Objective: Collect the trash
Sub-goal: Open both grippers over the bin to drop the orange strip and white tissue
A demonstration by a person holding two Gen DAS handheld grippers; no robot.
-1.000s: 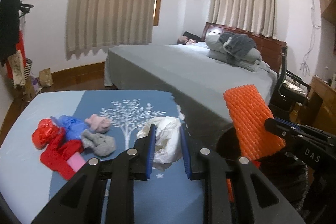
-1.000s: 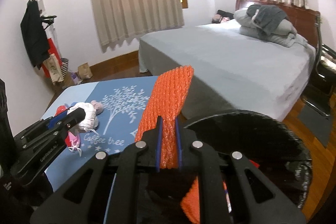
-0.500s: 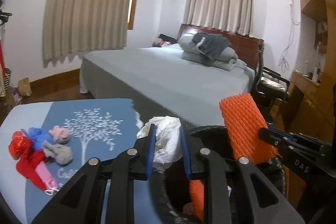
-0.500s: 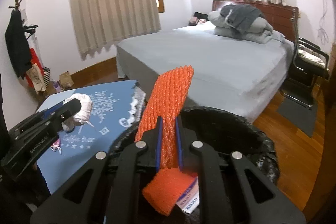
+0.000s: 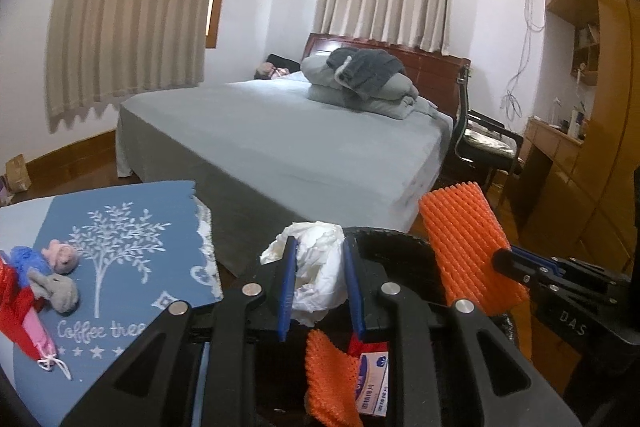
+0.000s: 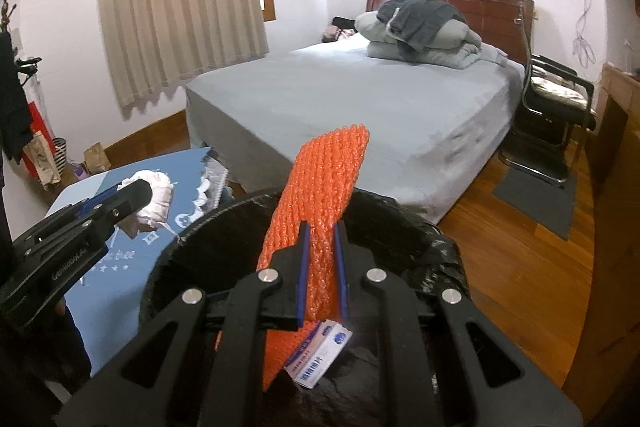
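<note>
The left gripper [image 5: 319,281] pinches a soft, light crumpled white tissue [image 5: 316,277]; the right gripper [image 6: 322,277] clamps springy orange foam netting [image 6: 320,195] mid-length (both over the near black-lined bin [image 6: 400,219]).

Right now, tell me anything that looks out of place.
Socks and wrappers are heaped on the blue tablecloth. The tablecloth's lace corner looks torn. Otherwise nothing stands out.

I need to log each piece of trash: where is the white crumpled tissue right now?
The white crumpled tissue is clamped in the left gripper, just left of the black-lined trash bin, with the orange foam net to its right.
</note>
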